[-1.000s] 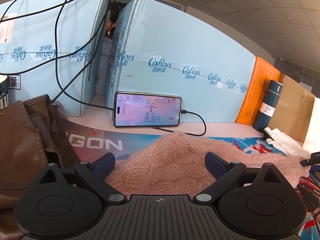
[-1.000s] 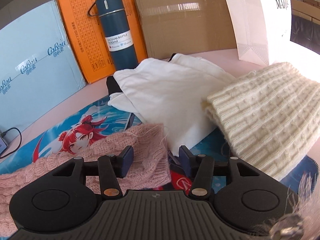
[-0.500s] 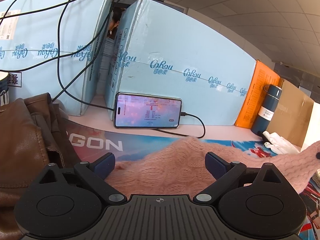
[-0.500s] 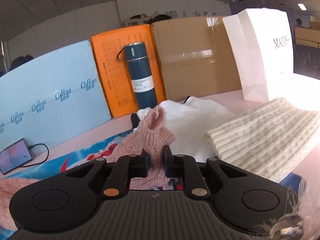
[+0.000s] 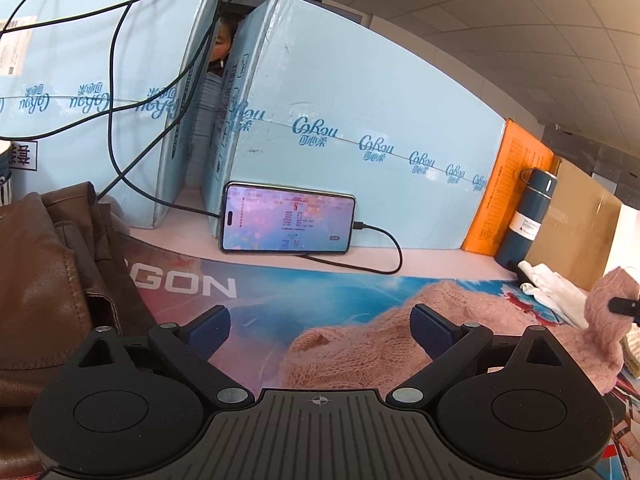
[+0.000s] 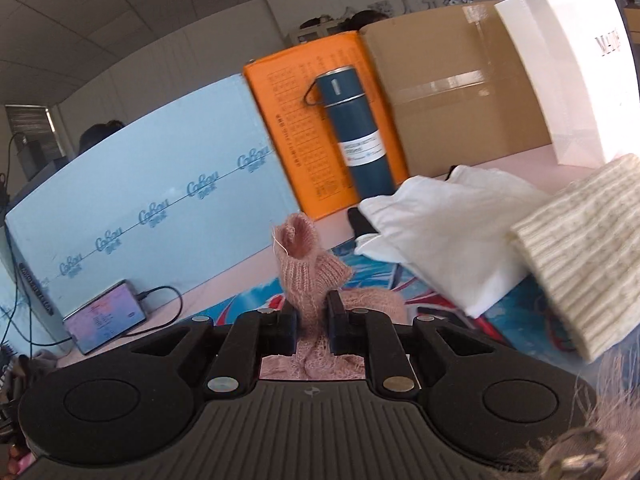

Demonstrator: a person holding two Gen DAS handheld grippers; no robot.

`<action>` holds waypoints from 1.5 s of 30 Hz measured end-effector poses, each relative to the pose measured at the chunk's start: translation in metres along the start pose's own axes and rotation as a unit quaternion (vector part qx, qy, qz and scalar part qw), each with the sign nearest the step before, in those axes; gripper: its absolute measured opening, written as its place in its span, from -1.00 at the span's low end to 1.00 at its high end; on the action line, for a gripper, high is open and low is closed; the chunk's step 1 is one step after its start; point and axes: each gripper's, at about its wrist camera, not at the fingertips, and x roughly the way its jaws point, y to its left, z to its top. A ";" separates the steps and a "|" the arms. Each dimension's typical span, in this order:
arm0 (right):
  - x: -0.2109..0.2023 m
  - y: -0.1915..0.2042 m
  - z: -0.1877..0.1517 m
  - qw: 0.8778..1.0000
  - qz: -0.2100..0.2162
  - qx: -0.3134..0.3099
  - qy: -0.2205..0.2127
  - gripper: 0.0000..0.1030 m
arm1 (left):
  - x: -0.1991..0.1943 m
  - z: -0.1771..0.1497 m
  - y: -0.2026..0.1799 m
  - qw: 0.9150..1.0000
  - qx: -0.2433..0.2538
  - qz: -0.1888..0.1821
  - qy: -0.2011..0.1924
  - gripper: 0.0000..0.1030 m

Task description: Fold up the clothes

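Note:
A pink knit sweater (image 5: 372, 340) lies on the printed desk mat (image 5: 256, 300). My right gripper (image 6: 312, 316) is shut on a ribbed cuff of the pink sweater (image 6: 308, 276) and holds it up above the mat. That lifted end shows at the right edge of the left wrist view (image 5: 604, 320). My left gripper (image 5: 320, 328) is open and empty, low over the mat, with the sweater's near edge between its fingers.
A brown leather jacket (image 5: 44, 288) lies at the left. A phone (image 5: 288, 223) on a cable leans against blue boxes (image 5: 360, 128). A blue vacuum bottle (image 6: 356, 136), white garment (image 6: 444, 228), cream knit sweater (image 6: 584, 248), cardboard box (image 6: 452, 80) and white bag (image 6: 568, 60) stand at the right.
My right gripper closed on the pink sweater's cuff and lifted it off the mat. The sweater was dragged to the right, away from my left gripper, which stayed open.

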 end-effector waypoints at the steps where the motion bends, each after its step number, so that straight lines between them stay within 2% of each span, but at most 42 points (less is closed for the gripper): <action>1: 0.006 0.009 -0.003 1.000 0.012 -0.003 0.011 -0.75 | 0.000 0.000 0.000 1.000 0.001 0.001 -0.001 0.91; 4: 0.027 0.035 -0.014 0.997 0.034 -0.024 0.058 -0.73 | -0.001 0.000 -0.002 1.000 0.004 0.002 -0.004 0.91; 6: 0.030 0.047 -0.019 0.996 0.040 -0.039 0.065 -0.55 | -0.002 0.000 -0.003 1.000 0.006 0.000 -0.005 0.91; 7: 0.032 0.053 -0.022 0.996 0.043 -0.046 0.069 -0.33 | -0.002 0.000 -0.003 1.000 0.006 -0.001 -0.005 0.91; 8: 0.033 0.058 -0.024 0.995 0.048 -0.051 0.072 0.01 | -0.002 0.000 -0.003 1.000 0.007 -0.001 -0.005 0.91; 10: 0.026 0.056 -0.018 0.995 0.089 -0.018 0.051 0.24 | -0.003 0.000 -0.004 1.000 0.008 -0.003 -0.006 0.91; 11: 0.024 0.052 -0.014 0.994 0.105 0.002 0.043 0.24 | -0.003 0.000 -0.004 1.000 0.008 -0.004 -0.006 0.91; 23: 0.045 0.047 -0.042 0.992 0.079 0.031 0.096 0.25 | -0.002 -0.002 -0.007 1.000 0.013 -0.005 0.003 0.91; 26: 0.026 0.050 -0.036 0.995 0.078 0.028 0.060 0.32 | -0.002 -0.002 -0.004 1.000 0.006 -0.001 0.003 0.91; 27: 0.016 0.048 -0.033 0.996 0.074 0.027 0.032 0.37 | -0.002 -0.002 -0.004 1.000 0.006 0.000 0.003 0.91; 29: -0.001 0.042 -0.030 0.999 0.037 0.028 -0.020 0.59 | -0.003 -0.002 -0.005 1.000 0.007 0.002 0.002 0.91; 32: -0.011 0.029 -0.030 0.995 -0.069 0.032 -0.063 0.68 | -0.003 -0.002 -0.006 1.000 0.009 0.002 0.002 0.91; 35: 0.000 0.010 -0.031 0.991 -0.127 0.039 -0.032 0.72 | -0.003 -0.002 -0.006 1.000 0.009 0.002 0.001 0.91; 39: 0.022 -0.003 -0.040 0.990 -0.127 0.058 0.029 0.77 | -0.002 -0.002 -0.005 1.000 0.006 0.004 0.003 0.91; 42: 0.029 0.007 -0.047 0.993 -0.110 0.029 0.029 0.80 | -0.001 -0.002 -0.005 1.000 0.005 0.003 0.006 0.91; 43: 0.033 0.011 -0.049 0.994 -0.103 0.017 0.035 0.75 | -0.001 -0.002 -0.005 1.000 0.006 0.003 0.006 0.91; 45: 0.038 0.022 -0.052 0.993 -0.105 -0.011 0.042 0.49 | -0.001 -0.002 -0.005 1.000 0.006 0.002 0.008 0.91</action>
